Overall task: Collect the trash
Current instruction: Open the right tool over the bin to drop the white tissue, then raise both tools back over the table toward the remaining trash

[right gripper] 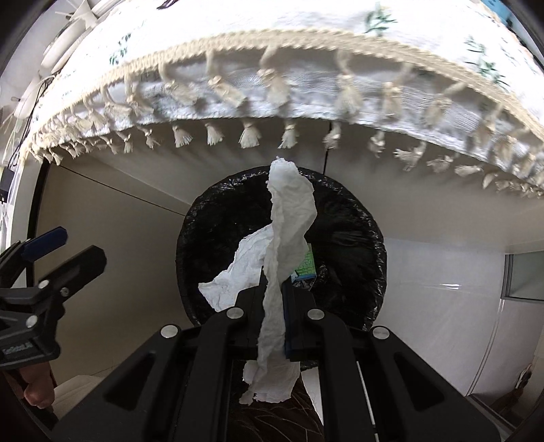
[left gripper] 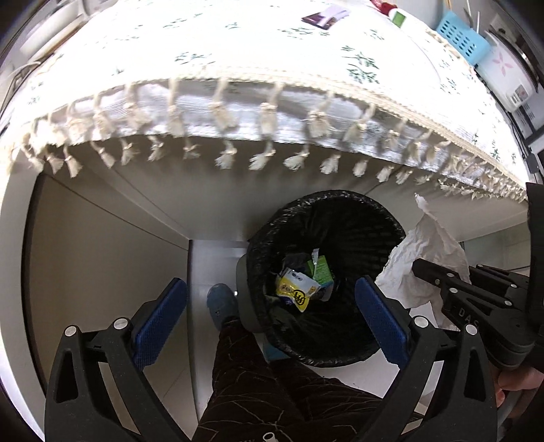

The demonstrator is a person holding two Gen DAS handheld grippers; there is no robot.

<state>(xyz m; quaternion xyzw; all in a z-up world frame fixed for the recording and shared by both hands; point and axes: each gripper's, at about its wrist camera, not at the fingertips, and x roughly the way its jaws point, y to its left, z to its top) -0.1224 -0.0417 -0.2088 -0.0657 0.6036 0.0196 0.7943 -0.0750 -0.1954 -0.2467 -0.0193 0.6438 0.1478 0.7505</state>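
Note:
A black-lined trash bin point(left gripper: 380, 217) stands on the floor under the table; it also shows in the right wrist view point(right gripper: 357, 244). Inside lie a yellow wrapper point(left gripper: 295, 292) and a green carton point(left gripper: 321, 270). My right gripper point(right gripper: 273, 289) is shut on a crumpled white tissue point(right gripper: 289, 217) and holds it above the bin's near rim. From the left wrist view the tissue point(left gripper: 431, 248) hangs at the bin's right edge. My left gripper point(left gripper: 268, 323) is open and empty above the bin's near left side.
A table with a white tasselled cloth point(left gripper: 238, 68) overhangs the bin. On it lie a purple packet point(left gripper: 323, 17), a blue basket point(left gripper: 459, 34) and a white appliance point(left gripper: 503, 68). A person's leg and blue slipper point(left gripper: 221, 302) stand left of the bin.

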